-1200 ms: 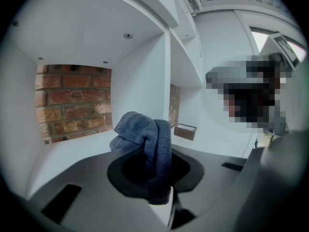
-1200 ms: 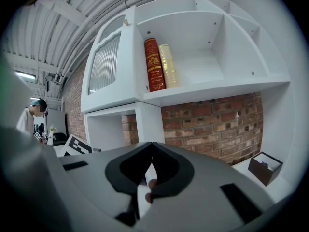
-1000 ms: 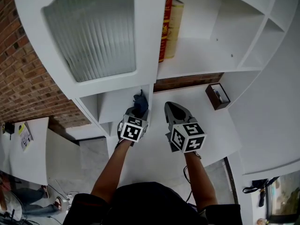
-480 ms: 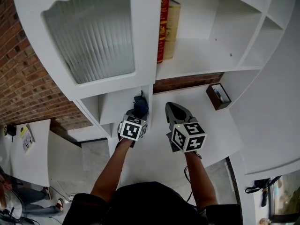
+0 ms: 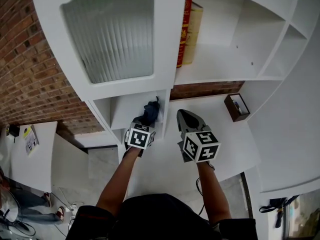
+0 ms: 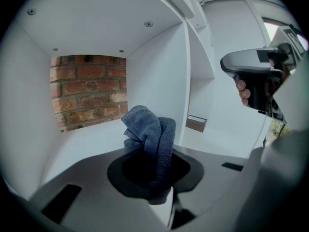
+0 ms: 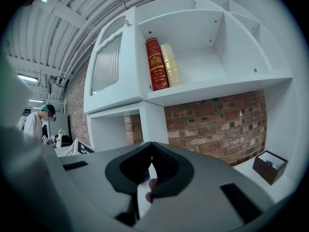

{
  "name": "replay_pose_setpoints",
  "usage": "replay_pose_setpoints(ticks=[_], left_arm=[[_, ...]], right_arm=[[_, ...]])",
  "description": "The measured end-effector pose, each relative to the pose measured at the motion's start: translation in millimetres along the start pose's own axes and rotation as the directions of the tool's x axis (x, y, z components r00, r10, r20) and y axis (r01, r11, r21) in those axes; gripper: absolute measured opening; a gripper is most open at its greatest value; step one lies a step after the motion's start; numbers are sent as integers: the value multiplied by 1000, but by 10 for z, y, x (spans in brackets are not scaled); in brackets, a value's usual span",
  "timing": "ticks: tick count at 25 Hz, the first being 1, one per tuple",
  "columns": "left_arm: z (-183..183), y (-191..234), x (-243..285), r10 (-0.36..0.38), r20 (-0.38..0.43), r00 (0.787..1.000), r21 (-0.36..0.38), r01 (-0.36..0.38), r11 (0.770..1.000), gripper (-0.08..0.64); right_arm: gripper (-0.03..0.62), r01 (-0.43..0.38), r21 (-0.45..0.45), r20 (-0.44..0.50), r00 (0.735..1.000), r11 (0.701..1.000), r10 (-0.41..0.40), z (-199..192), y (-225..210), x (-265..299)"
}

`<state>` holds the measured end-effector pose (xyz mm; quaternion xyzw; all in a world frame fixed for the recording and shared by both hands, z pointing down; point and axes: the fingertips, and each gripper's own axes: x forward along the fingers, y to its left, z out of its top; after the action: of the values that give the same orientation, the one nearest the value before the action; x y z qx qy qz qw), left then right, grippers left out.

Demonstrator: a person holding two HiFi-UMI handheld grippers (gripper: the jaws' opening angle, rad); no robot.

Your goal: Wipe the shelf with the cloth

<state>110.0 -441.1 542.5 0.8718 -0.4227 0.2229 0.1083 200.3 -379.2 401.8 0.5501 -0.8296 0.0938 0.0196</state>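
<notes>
My left gripper (image 5: 148,117) is shut on a bunched dark blue cloth (image 5: 150,111) and reaches into the small open cubby (image 5: 126,115) under the glass door. In the left gripper view the cloth (image 6: 150,137) stands up between the jaws, over the cubby's white floor (image 6: 87,141), with a brick wall behind. I cannot tell whether the cloth touches the floor. My right gripper (image 5: 188,116) hovers over the white counter (image 5: 220,129) just right of the cubby's divider. Its jaws (image 7: 151,147) are shut with nothing between them.
A red book (image 5: 184,29) and a tan book (image 5: 193,33) stand on the upper shelf. A ribbed glass cabinet door (image 5: 117,34) hangs above the cubby. A small brown box (image 5: 236,107) sits at the counter's back right. A person (image 7: 36,122) stands far to the left.
The left gripper has carried the cloth a little further left into the cubby, away from the divider. The right gripper has stayed where it was.
</notes>
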Motion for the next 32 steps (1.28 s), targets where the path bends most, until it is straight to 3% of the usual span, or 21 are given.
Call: replay_pose_setpoints(ticks=[22, 32], left_arm=[[-293, 726, -501, 190, -8, 982, -103, -190, 976, 71], [-405, 1021, -707, 288, -6, 958, -114, -287, 951, 71]], right_arm=[[17, -93, -19, -10, 996, 995, 93, -22, 341, 271], [17, -159, -36, -35, 987, 987, 158, -78, 645, 447]])
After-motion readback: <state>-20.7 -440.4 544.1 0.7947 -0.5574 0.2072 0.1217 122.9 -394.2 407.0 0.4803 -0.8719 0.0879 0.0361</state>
